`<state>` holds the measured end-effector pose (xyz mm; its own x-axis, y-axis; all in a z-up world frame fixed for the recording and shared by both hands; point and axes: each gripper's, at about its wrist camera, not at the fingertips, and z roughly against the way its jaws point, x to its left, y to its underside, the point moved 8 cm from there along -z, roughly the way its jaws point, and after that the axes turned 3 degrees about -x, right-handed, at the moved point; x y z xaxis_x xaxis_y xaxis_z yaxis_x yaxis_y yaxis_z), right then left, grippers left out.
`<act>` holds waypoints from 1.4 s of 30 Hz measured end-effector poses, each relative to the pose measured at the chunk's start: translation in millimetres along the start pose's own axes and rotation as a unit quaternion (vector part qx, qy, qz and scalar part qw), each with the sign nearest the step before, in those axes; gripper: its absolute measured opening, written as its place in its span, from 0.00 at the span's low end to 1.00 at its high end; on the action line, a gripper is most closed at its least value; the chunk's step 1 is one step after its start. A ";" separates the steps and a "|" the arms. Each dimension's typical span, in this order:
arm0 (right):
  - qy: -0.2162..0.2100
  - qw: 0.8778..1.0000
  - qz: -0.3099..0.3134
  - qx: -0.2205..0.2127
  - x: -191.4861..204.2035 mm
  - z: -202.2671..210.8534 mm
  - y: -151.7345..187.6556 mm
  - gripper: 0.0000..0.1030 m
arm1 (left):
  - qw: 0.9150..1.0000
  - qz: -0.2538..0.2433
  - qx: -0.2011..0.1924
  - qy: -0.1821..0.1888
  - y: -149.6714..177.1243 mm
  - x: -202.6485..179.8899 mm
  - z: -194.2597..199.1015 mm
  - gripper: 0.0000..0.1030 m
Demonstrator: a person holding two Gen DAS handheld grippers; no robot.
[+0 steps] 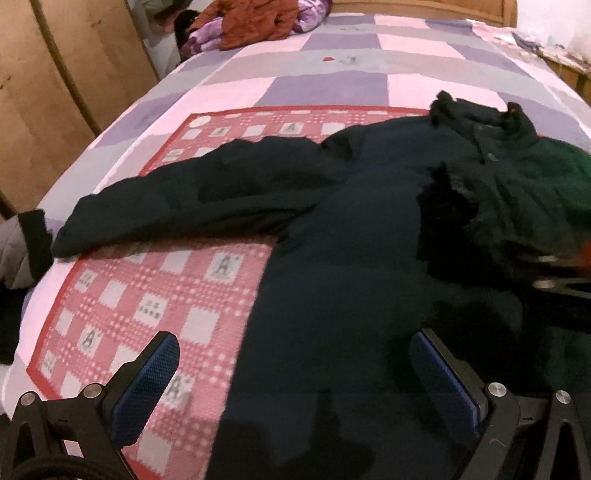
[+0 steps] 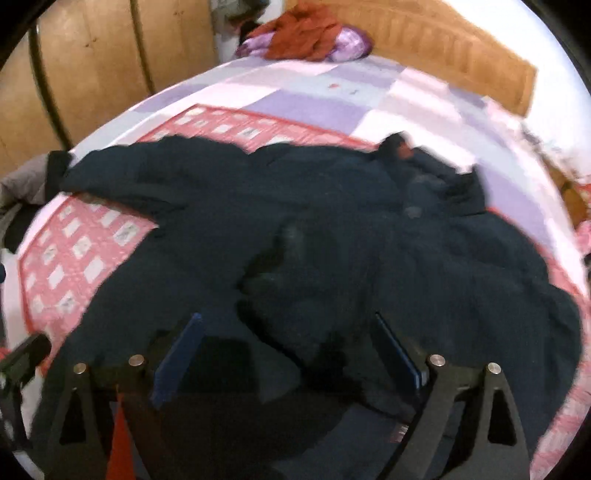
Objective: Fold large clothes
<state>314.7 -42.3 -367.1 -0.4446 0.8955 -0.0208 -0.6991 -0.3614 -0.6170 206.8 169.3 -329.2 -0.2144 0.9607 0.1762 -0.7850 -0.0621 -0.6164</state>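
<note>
A large dark navy jacket (image 1: 351, 236) lies spread on a red checked mat (image 1: 147, 295) on the bed. Its left sleeve (image 1: 177, 203) stretches out to the left; its collar (image 1: 487, 125) is at the far right, with a fold of the jacket lying over the body below it. My left gripper (image 1: 291, 354) is open and empty above the jacket's lower hem. In the right wrist view the same jacket (image 2: 332, 240) lies rumpled, and my right gripper (image 2: 288, 332) is open and empty above its lower part. The other gripper's black frame (image 1: 561, 284) shows at the right edge.
The bed has a purple and pink patchwork cover (image 1: 332, 74). A rust-brown garment on purple bedding (image 1: 258, 22) sits at the far end. Wooden wardrobe doors (image 1: 55, 92) stand on the left. A grey garment (image 1: 14, 247) hangs off the bed's left edge. A wooden headboard (image 2: 443, 51) lies beyond.
</note>
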 end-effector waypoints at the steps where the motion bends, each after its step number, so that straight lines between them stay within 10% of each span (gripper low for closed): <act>1: 0.021 1.000 -0.008 -0.011 -6.9 10.1 3.0 0.91 | 1.000 -0.005 -0.003 0.001 -3.3 -6.9 -0.7 1.00; 14: 0.276 0.938 -0.208 0.018 -242.4 101.3 148.2 0.91 | 0.992 -0.092 -0.081 0.029 -91.6 -143.2 -47.3 1.00; 20: 0.260 0.941 -0.215 0.012 -288.4 81.3 136.9 0.91 | 0.994 -0.094 -0.018 -0.047 -101.8 -148.4 -137.7 1.00; 27: 0.275 0.928 -0.250 0.038 -396.9 26.9 101.8 0.92 | 0.997 -0.067 -0.041 -0.016 -90.2 -138.6 -148.4 1.00; 35: 0.255 0.952 -0.150 -0.082 -293.1 93.2 86.7 0.92 | 0.999 -0.012 -0.048 -0.021 -84.0 -99.2 -136.6 1.00; 39: 0.219 0.972 -0.084 -0.030 -235.5 42.3 90.9 0.92 | 0.998 -0.001 -0.030 -0.052 -80.8 -73.8 -151.6 1.00; 42: 0.215 0.967 -0.135 0.024 -266.2 10.1 123.9 0.98 | 0.997 0.026 0.024 -0.062 -66.4 -43.1 -173.5 1.00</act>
<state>340.7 -328.0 -430.0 0.0235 0.9805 -0.1952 -0.7865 -0.1024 -0.6090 369.0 179.0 -429.0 -0.3234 0.9154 0.2396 -0.7966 -0.1267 -0.5911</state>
